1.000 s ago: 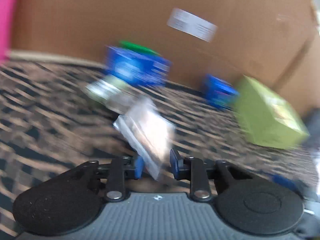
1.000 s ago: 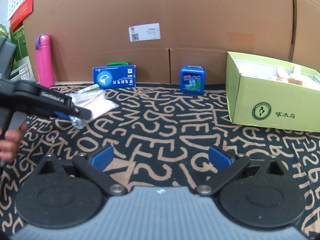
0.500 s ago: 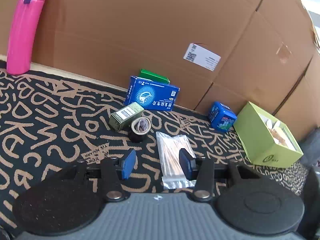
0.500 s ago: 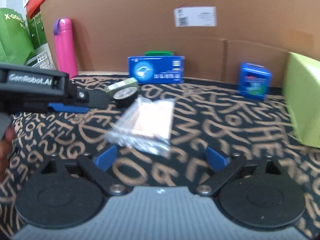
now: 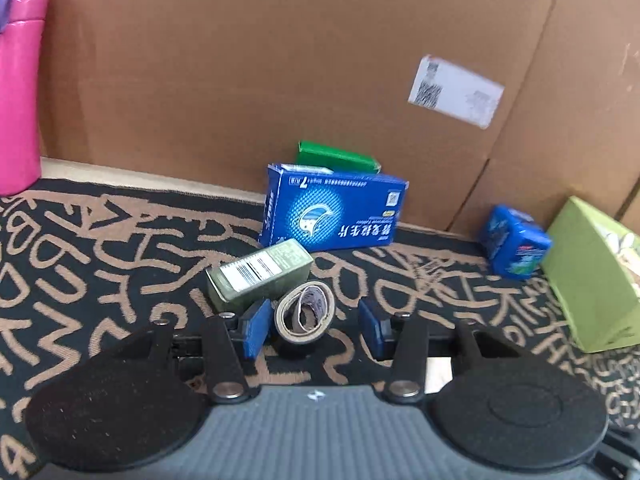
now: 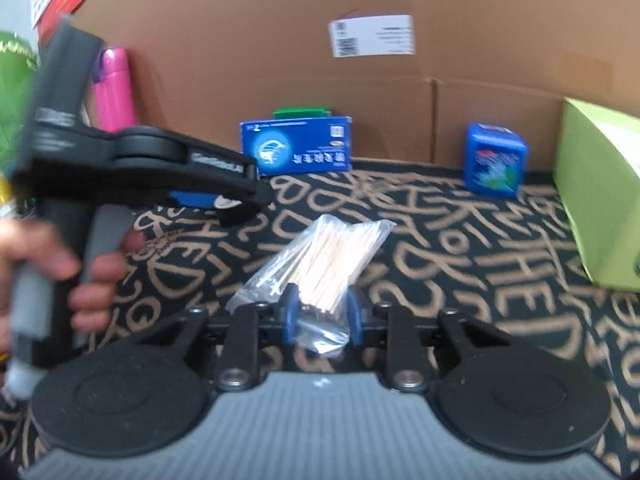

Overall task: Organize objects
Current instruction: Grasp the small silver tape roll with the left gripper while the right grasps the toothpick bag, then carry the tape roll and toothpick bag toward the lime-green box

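My left gripper (image 5: 312,326) is open, its jaws on either side of a small roll of tape (image 5: 305,312) that lies on the patterned cloth. A green tin with a barcode label (image 5: 259,275) lies just beyond its left finger. My right gripper (image 6: 321,314) is shut on a clear bag of wooden sticks (image 6: 320,264) near its lower end. The left gripper also shows in the right wrist view (image 6: 224,200), held by a hand at the left.
A blue flat box (image 5: 334,211) with a green box (image 5: 338,157) behind it leans on the cardboard wall. A blue mint tub (image 6: 495,158) and a lime-green open box (image 6: 600,196) stand at the right. A pink bottle (image 5: 18,88) stands far left.
My left gripper let go of the stick bag, moved left and now straddles the tape roll. My right gripper came in and shut on the bag.
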The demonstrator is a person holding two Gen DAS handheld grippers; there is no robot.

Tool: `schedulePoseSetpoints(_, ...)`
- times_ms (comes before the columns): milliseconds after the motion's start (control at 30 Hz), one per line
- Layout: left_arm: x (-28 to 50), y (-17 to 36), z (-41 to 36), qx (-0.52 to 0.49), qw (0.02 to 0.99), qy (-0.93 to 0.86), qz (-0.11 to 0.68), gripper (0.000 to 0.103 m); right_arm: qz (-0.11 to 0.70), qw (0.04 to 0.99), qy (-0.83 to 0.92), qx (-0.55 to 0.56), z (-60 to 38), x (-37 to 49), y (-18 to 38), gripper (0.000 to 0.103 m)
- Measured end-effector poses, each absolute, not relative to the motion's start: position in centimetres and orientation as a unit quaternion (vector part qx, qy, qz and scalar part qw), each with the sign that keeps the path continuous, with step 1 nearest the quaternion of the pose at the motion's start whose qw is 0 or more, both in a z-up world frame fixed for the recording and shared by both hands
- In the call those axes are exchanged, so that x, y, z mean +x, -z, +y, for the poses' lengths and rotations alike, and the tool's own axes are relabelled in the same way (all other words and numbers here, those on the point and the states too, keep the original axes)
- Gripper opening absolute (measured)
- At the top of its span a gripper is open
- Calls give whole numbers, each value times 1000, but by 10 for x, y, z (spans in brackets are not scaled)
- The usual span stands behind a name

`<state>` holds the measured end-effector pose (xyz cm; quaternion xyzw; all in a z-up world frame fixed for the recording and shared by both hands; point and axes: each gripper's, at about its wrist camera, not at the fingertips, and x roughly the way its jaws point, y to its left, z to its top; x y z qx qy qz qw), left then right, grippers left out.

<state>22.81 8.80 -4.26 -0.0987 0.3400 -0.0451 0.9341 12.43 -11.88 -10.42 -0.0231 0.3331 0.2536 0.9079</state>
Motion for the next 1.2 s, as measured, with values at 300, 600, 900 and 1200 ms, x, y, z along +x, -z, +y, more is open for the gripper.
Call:
schedulePoseSetpoints(300,192,40,66,-74,927,101,353,36,341,911,-232,-8,-158,93,98,24)
schedulePoseSetpoints(600,151,42,49,-65,930,106,346,49,333,916,-224,-8,-156,93,94,58)
schedulePoseSetpoints(900,151,44,43,-35,931,100,349,44,319,920,-225,-17,-155,94,98,20)
schedulePoseSetpoints(1200,144,31,20,-46,927,126,350,35,281,934,-218,36,-200,83,75,5)
